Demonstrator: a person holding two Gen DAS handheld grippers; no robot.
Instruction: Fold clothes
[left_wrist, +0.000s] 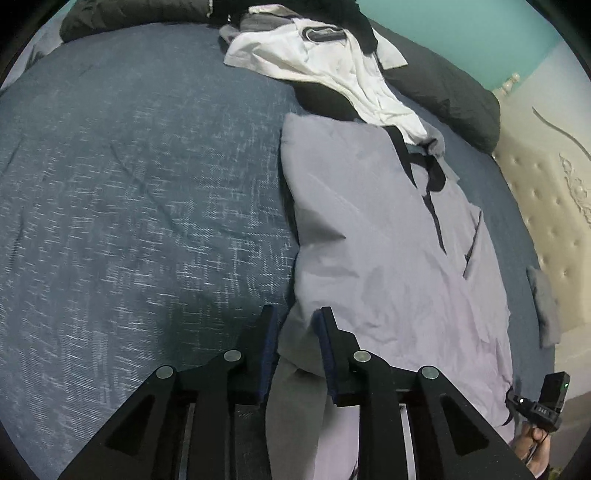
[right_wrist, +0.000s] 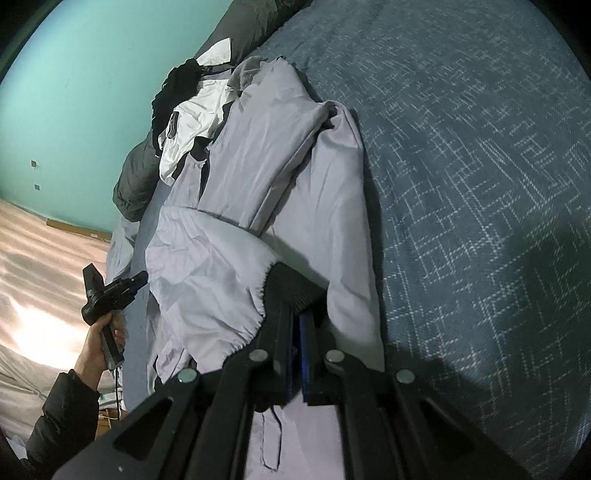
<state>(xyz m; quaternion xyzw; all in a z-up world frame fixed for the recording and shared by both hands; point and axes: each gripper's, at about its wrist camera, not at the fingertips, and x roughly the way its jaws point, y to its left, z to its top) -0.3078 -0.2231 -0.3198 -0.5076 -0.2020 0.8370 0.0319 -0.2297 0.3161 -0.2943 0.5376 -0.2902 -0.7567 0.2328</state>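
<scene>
A light lavender-grey jacket (left_wrist: 376, 236) with a dark zipper lies lengthwise on the blue bed. My left gripper (left_wrist: 295, 314) sits at its near left edge, jaws apart, with a fold of the fabric running between the fingers. In the right wrist view the same jacket (right_wrist: 258, 177) lies bunched, one sleeve folded across it. My right gripper (right_wrist: 295, 295) is shut on the jacket's black ribbed cuff (right_wrist: 291, 284). The other gripper (right_wrist: 110, 291) shows at the left, held in a hand.
A white garment (left_wrist: 325, 62) and black clothes lie heaped at the far end with a dark grey pillow (left_wrist: 454, 92). The blue woven bedspread (left_wrist: 129, 203) stretches left. A cream tufted headboard (left_wrist: 546, 221) borders the right. A teal wall (right_wrist: 74, 92) stands behind.
</scene>
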